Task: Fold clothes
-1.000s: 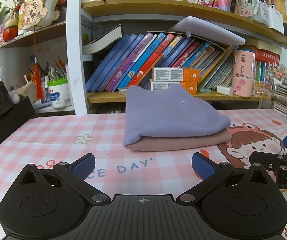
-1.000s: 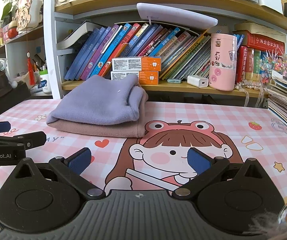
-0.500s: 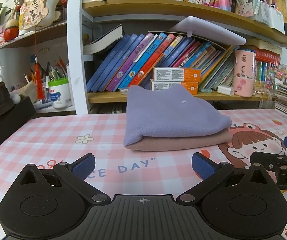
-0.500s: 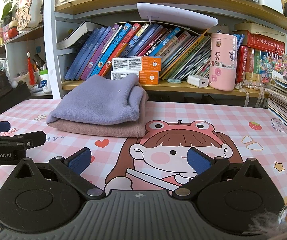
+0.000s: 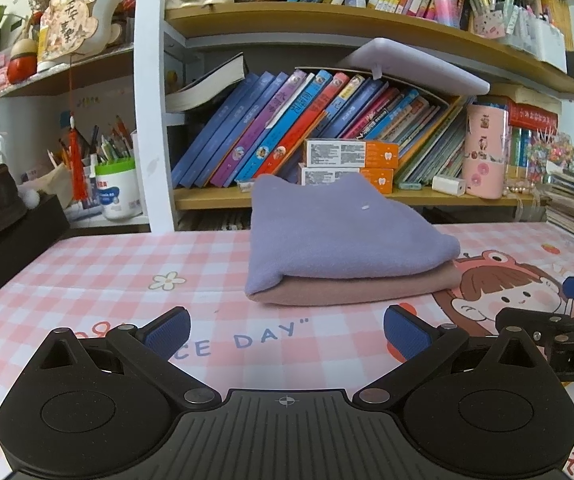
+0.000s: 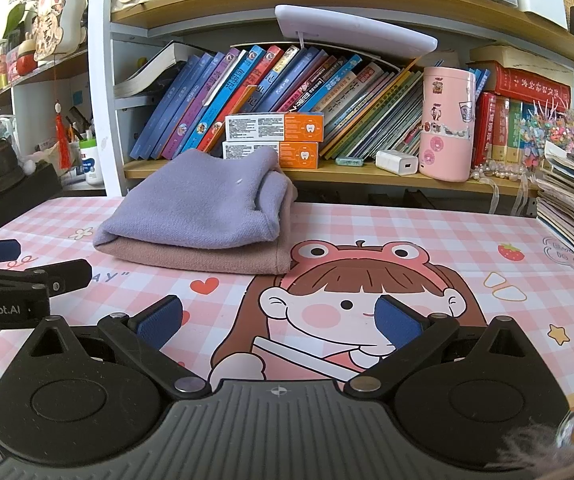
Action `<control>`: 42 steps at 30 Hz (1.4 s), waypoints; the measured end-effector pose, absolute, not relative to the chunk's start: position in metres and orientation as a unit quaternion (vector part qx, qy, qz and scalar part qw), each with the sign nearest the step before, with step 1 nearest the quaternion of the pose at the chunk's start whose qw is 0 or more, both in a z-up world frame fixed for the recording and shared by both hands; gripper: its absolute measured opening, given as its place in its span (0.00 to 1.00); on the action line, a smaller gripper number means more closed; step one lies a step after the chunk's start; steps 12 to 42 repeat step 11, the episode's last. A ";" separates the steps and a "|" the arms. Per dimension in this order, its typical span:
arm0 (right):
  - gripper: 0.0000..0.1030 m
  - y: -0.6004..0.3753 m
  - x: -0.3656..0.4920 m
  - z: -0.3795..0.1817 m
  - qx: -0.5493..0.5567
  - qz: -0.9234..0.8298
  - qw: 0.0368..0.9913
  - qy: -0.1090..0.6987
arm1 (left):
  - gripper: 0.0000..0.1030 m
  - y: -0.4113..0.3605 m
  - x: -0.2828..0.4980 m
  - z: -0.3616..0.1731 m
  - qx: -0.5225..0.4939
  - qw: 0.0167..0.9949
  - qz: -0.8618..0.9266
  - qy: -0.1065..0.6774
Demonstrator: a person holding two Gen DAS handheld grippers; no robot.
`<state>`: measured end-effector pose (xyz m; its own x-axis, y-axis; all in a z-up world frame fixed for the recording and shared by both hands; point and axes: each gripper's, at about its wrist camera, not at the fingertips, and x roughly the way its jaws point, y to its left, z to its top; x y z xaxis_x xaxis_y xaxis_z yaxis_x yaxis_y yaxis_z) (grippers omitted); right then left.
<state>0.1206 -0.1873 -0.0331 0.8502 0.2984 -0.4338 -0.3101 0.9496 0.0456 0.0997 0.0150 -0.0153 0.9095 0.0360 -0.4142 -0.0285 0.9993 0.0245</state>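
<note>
With both the left gripper (image 5: pixel 286 334) and right gripper (image 6: pixel 279 322) fingers spread and empty, a careless nudge could topple the folded lavender garment (image 5: pixel 339 240) off the pink one (image 5: pixel 367 290).

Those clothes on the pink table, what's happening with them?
Right now nobody is touching them. The purple garment lies folded on top of the pink garment on the checked table mat. The left gripper and right gripper are both open and hold nothing, sitting apart from the stack.
</note>
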 end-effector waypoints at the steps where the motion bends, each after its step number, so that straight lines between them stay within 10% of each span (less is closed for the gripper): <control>1: 1.00 -0.187 0.121 -0.033 -0.013 0.158 0.962 0.224 | 1.00 0.016 0.099 -0.015 0.007 0.977 0.015 0.211; 42: 1.00 -0.187 0.121 -0.034 -0.011 0.159 0.961 0.227 | 1.00 0.013 0.100 -0.015 0.016 0.977 0.012 0.214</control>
